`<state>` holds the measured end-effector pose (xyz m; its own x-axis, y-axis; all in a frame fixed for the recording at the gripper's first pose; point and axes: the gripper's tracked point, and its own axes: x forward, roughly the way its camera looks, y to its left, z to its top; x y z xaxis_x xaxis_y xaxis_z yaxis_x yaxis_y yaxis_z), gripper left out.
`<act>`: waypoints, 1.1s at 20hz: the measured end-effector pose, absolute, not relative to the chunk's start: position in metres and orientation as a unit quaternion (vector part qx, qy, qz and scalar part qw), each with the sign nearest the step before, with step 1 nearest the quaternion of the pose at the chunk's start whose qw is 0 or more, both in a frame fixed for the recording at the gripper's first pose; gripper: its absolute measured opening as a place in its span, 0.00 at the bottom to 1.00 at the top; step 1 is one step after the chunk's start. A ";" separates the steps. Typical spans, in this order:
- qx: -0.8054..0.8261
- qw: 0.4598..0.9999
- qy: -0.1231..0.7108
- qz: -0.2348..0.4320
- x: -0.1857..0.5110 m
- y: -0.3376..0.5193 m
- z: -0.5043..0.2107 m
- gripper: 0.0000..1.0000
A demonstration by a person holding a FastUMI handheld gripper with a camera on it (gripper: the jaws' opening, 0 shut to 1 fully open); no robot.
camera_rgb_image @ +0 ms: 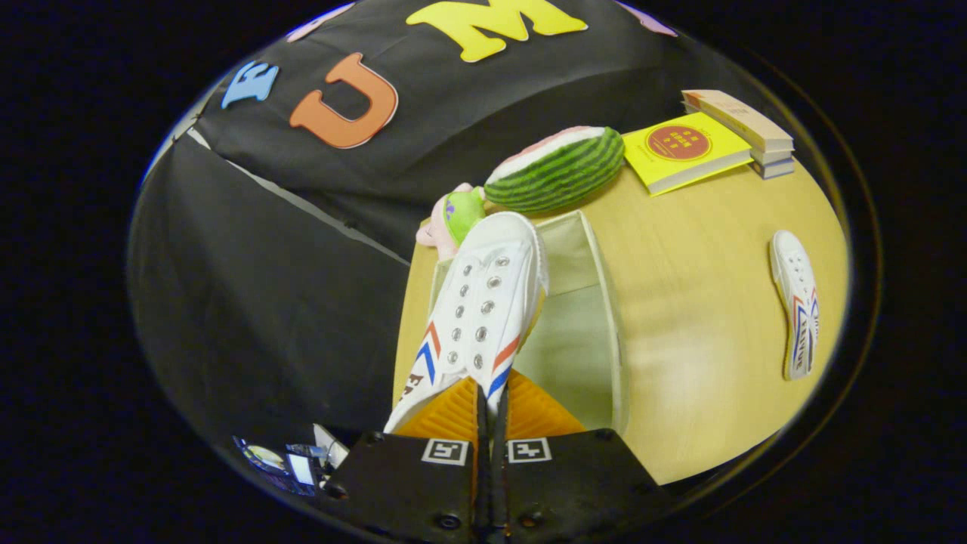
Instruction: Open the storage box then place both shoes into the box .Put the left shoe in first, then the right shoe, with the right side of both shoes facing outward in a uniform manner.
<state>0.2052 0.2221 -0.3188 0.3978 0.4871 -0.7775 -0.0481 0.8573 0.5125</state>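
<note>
My gripper [491, 397] is shut on the heel end of a white sneaker [483, 302] with red and blue chevrons, which points away from the fingers. The held sneaker hangs over the open pale storage box [597, 302], whose inside shows just to the right of the shoe. A second white sneaker [797, 302] lies on the wooden table [702, 317] far to the right of the box.
A watermelon-slice plush [559, 170] and a pink-and-green plush toy [457, 215] sit just beyond the box. A yellow book [684, 151] and a stack of books [744, 128] lie at the table's far right. The table edge runs left of the box.
</note>
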 end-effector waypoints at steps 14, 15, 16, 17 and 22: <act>0.130 0.857 0.450 0.217 0.194 0.285 -0.332 0.39; 0.124 0.865 0.423 0.238 0.195 0.289 -0.316 0.60; 0.106 0.880 0.399 0.235 0.201 0.282 -0.299 0.81; 0.089 0.896 0.375 0.218 0.202 0.268 -0.286 1.00; 0.022 0.935 0.299 0.189 0.199 0.215 -0.222 1.00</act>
